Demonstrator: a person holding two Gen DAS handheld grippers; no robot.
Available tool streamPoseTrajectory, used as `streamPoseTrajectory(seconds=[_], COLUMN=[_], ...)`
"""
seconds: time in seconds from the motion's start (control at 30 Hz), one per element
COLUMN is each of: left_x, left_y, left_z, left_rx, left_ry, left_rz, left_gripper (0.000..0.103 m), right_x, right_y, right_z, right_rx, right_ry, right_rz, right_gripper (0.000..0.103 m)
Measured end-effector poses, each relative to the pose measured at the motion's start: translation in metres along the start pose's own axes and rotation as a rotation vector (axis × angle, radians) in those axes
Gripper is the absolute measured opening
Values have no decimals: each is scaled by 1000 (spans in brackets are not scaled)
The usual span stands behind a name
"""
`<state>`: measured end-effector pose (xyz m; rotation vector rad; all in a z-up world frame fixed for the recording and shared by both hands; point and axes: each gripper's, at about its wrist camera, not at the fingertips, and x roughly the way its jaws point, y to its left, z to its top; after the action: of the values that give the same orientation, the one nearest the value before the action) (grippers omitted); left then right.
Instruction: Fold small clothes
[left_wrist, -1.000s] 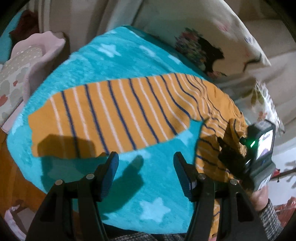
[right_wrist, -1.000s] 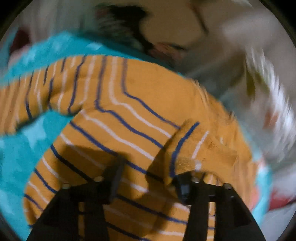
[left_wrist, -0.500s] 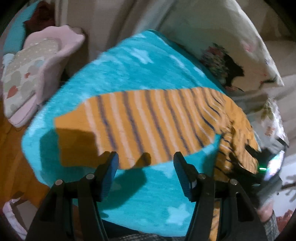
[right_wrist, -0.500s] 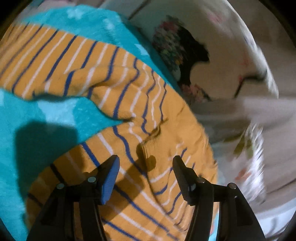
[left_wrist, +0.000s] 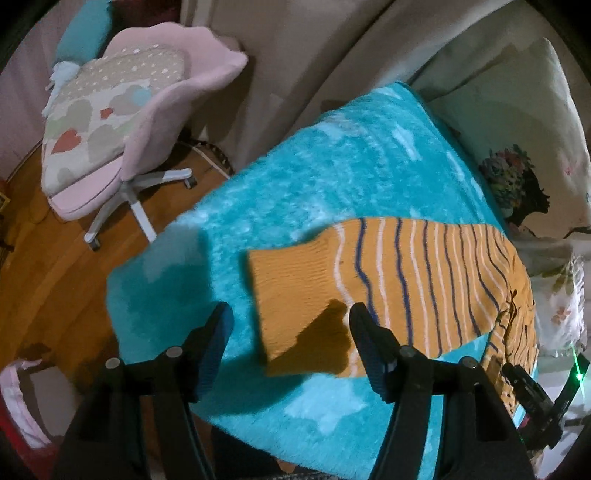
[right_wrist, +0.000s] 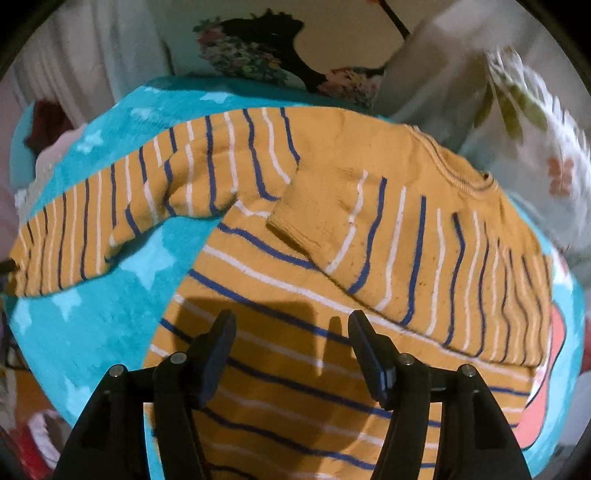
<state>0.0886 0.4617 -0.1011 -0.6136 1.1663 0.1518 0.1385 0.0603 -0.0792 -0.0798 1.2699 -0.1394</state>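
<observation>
Orange striped knit sweater (right_wrist: 332, 229) on fluffy blanket (left_wrist: 332, 177)

Pink swivel chair (left_wrist: 122, 122) on wooden floor (left_wrist: 48, 266), floral pillow (left_wrist: 517, 122) behind.

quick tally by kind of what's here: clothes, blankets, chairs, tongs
sweater: 1
blanket: 1
chair: 1
tongs: 2, left tongs and right tongs, both open
total: 5
</observation>
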Motion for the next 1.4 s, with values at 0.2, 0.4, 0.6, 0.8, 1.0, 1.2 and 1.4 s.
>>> streamPoseTrajectory(seconds=[0.2,0.4,0.6,0.8,1.0,1.2,1.4], left_x=[6,-18,-62,-87,-87,-50,48], left_y=[-14,-15,-69,-175,-325,-473,-572], left_z=[5,21,36,17,-38,-121,-204], left_rx=[77,34,152,329,512,699,795], left_ry=[3,-65,-166,-199,-175,-74,115], left_rz=[44,-1,-52,-141,-249,-382,-387], left_gripper=[16,10,9,9,10,10,19], right_x=[-2,-6,-18,-38,-50,-68,-78], right_y=[-7,-22,-68,-131,-198,-276,-347], right_z=[4,-2,-22,-52,-91,-137,-180], right_rx=[79,137,277,412,477,539,630], right_ry=[-2,-7,-24,-83,-116,-144,-134], right_rz=[16,-10,24,69,112,114,80], right_gripper=[67,67,67,67,67,68,68])
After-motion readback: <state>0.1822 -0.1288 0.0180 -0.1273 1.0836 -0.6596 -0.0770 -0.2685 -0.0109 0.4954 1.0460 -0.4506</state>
